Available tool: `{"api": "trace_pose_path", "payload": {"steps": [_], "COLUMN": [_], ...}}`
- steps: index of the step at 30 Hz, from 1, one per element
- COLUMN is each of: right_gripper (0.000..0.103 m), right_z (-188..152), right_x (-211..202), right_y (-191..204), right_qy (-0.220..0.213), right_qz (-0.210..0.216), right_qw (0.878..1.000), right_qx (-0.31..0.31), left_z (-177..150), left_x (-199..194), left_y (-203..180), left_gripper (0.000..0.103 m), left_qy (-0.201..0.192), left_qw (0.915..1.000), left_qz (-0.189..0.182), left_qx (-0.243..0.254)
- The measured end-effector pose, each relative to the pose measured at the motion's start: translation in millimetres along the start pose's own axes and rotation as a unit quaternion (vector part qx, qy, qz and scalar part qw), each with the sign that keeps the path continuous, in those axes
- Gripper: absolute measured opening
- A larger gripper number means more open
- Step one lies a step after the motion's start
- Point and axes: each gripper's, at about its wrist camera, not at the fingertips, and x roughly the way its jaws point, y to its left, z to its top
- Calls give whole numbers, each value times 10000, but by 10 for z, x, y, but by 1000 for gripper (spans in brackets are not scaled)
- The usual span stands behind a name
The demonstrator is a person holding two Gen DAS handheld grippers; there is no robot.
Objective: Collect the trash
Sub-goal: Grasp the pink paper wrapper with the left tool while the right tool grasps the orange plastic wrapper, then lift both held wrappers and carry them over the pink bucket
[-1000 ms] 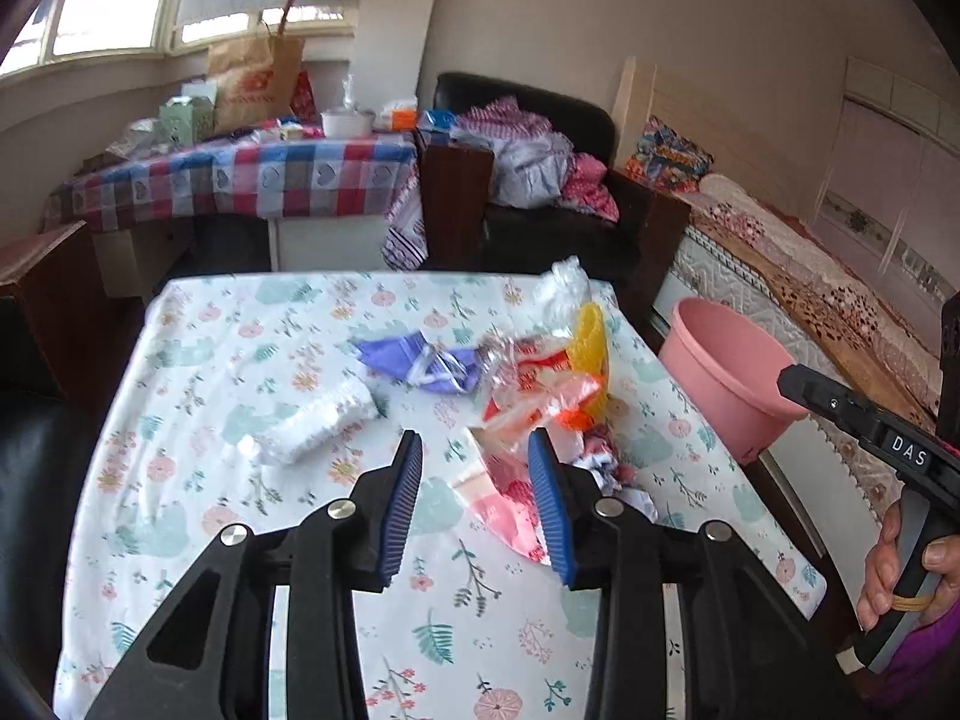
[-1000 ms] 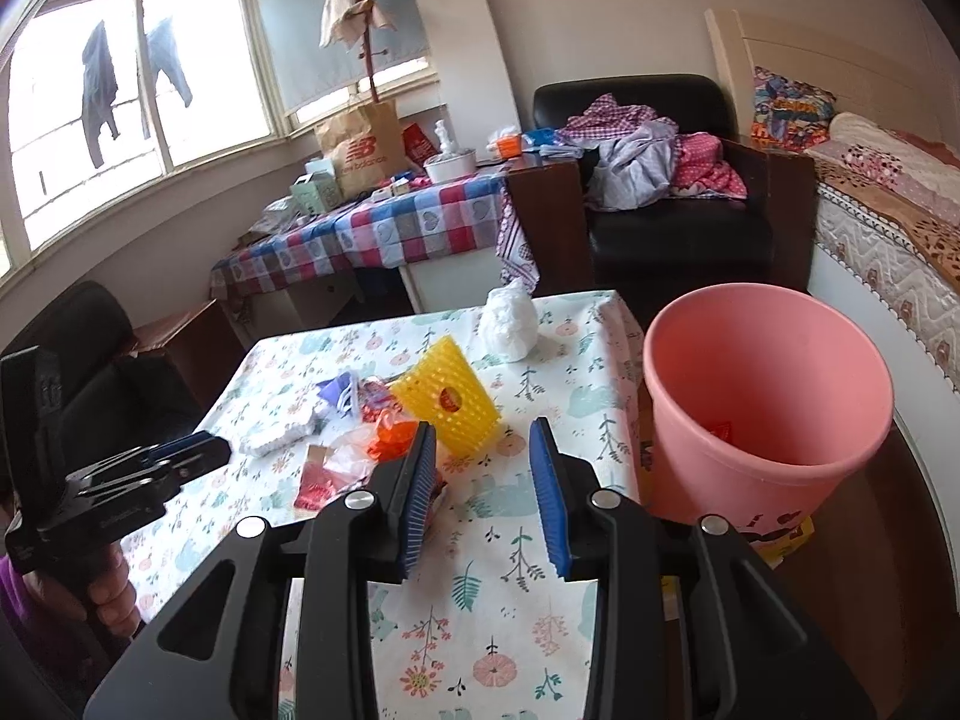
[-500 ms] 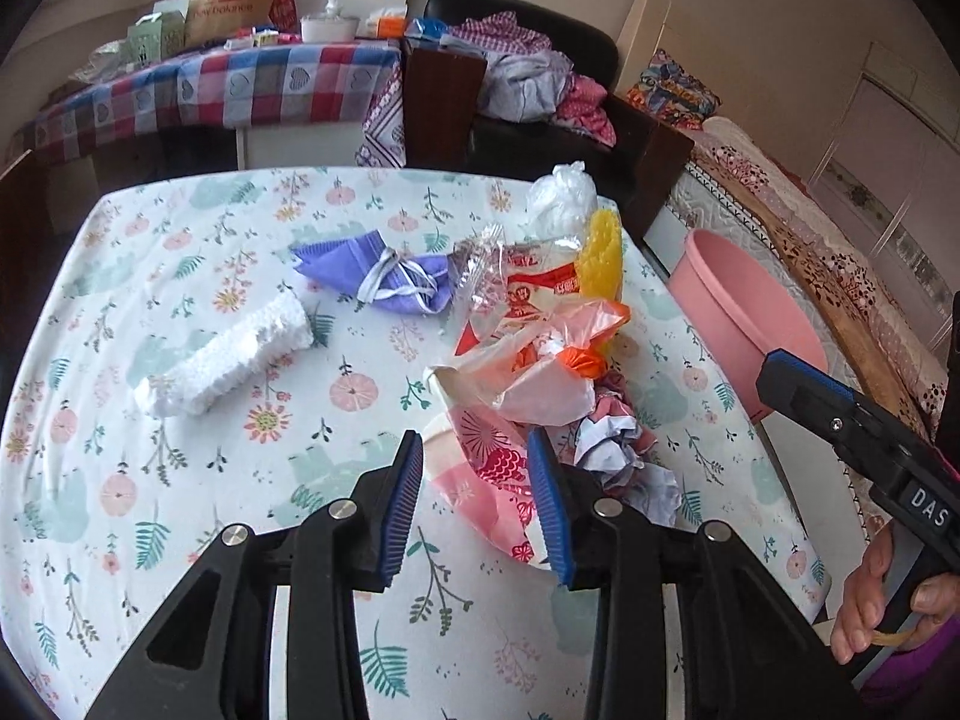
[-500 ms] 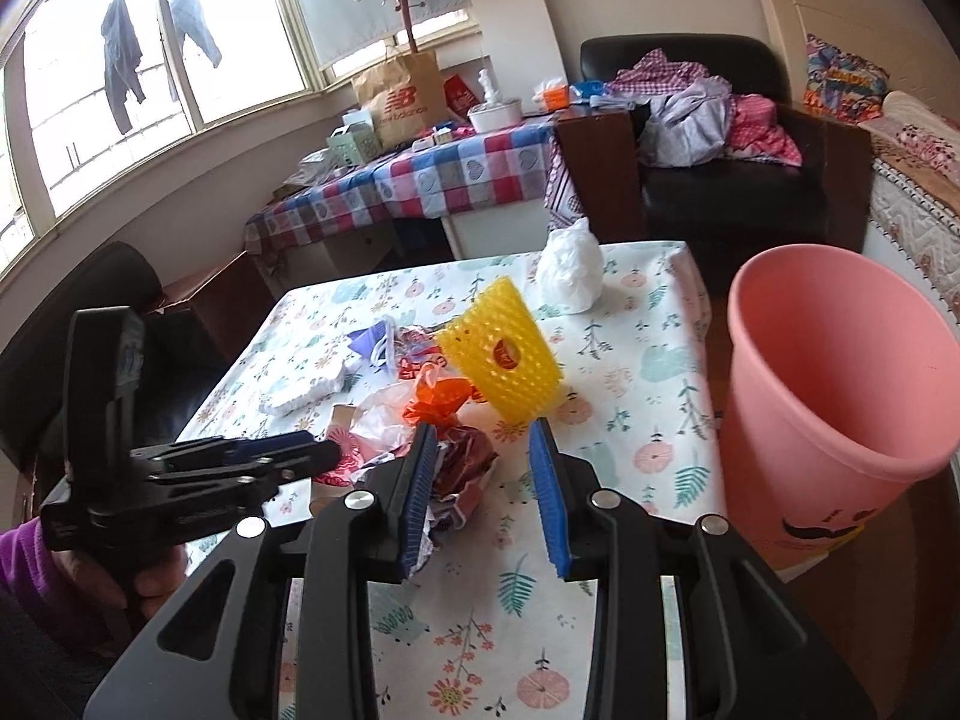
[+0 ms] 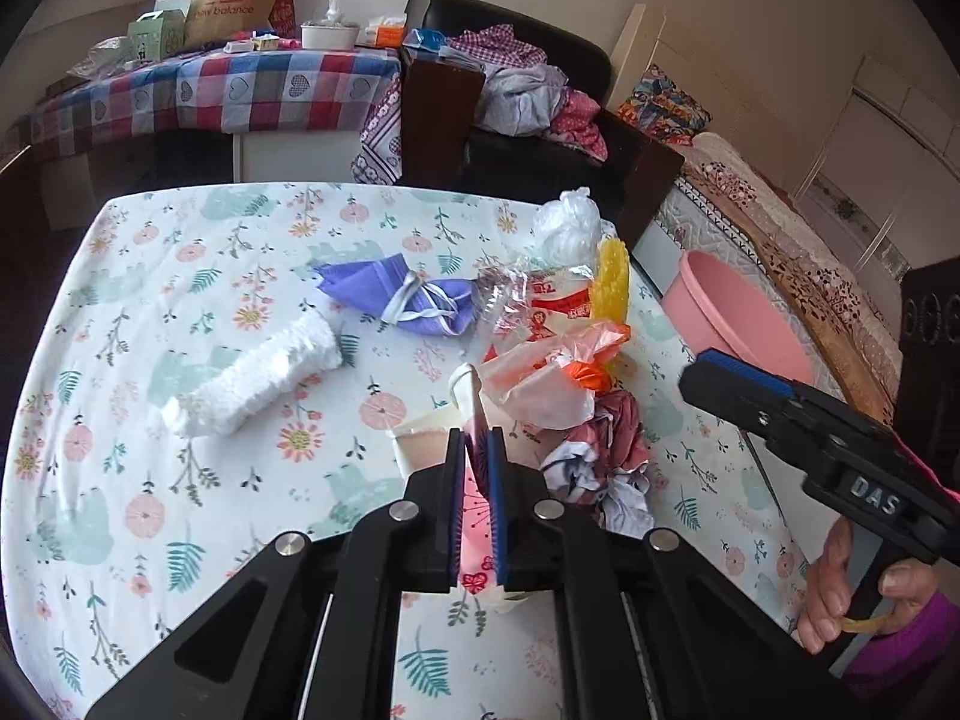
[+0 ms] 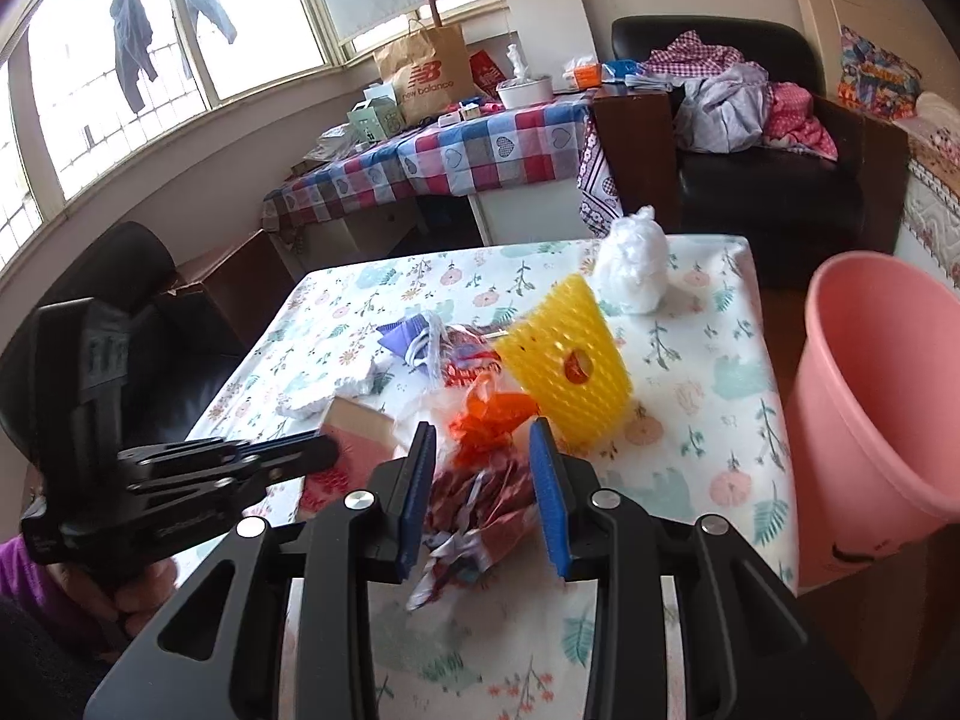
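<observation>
Trash lies on a floral table [image 5: 180, 468]. My left gripper [image 5: 476, 450] is shut on a flattened pink paper cup [image 5: 474, 504], which also shows in the right wrist view [image 6: 354, 450]. My right gripper [image 6: 483, 456] is open, its jaws either side of a crumpled dark red and white wrapper [image 6: 480, 516]; that wrapper shows in the left wrist view [image 5: 606, 462]. Beyond lie an orange and clear bag [image 6: 489, 420], a yellow mesh sleeve [image 6: 570, 366], a purple mask [image 5: 414, 300], white foam [image 5: 252, 378] and a white plastic bag [image 6: 636, 264]. A pink bin [image 6: 882, 396] stands right of the table.
A checked-cloth table [image 5: 240, 90] with a paper bag and boxes stands behind. A black armchair [image 6: 780, 138] piled with clothes is at the back right. A bed [image 5: 810, 228] runs along the right, past the bin. A black chair [image 6: 120, 300] stands left of the floral table.
My left gripper has moved forward and shut on the pink paper cup. My right gripper has come down over the crumpled wrapper, still open.
</observation>
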Motion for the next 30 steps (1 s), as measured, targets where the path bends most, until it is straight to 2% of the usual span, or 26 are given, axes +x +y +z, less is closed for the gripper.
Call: {"api": "trace_pose_path", "payload": {"steps": [9,16,19,20,30], "right_gripper": [33,33,13,11,9], "right_z": [145,116,87,82,95], "right_x": [345,467,455,438,55], "right_y": [107,72,99,111,242], "right_qy": [200,314,320,301,-46], "right_qz": [-246,-371,-331,-322,-3], "right_qw": [9994,9988,9988,9988,9993], "right_qx": [-124,-88,-167,-196,-365], "left_z": [-53,-61,-68,-67,-5], "left_x": [-94,-127,-150,-159,-359], "left_y": [163,220,227,226,201], "left_gripper": [6,6,6,6,6], "left_qy": [-85,-132,-160,-167,-447], "left_qw": [9998,9997,9996,9996,9988], "left_qz": [-80,-128,-121,-121,-62], "left_qx": [-144,-179,-197,-202,-186]}}
